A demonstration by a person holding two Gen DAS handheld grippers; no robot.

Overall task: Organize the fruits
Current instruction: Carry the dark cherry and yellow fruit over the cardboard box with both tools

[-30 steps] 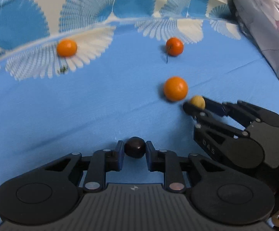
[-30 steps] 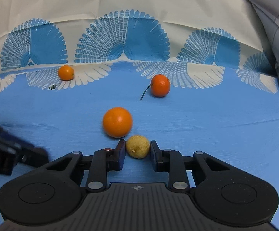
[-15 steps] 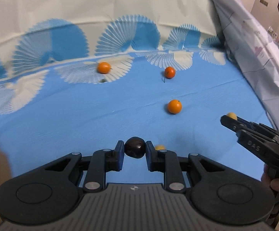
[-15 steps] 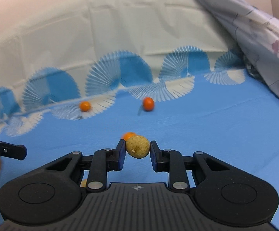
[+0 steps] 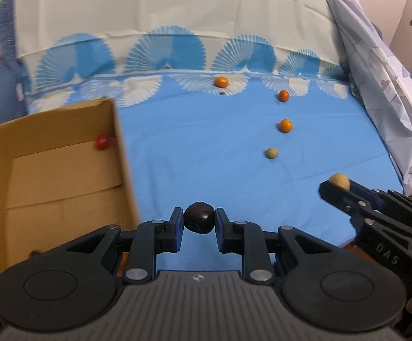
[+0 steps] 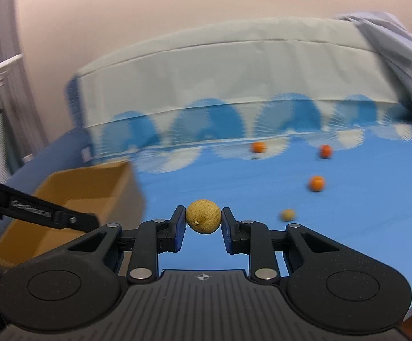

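Evidently the carrying step is in hand: the left gripper [image 5: 199, 221] clamps a glossy dark round fruit [image 5: 199, 221], the right gripper [image 6: 203, 221] a matte, rough tan fruit [image 6: 203, 220]. Next, each needs releasing over the cardboard box [image 5: 64, 176] (one smooth red fruit [image 5: 101, 142] lies inside); oranges [image 5: 285, 125] dot the blue bedsheet [image 5: 206, 147].

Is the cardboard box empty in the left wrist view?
No, a small red fruit lies inside the cardboard box, against its far wall.
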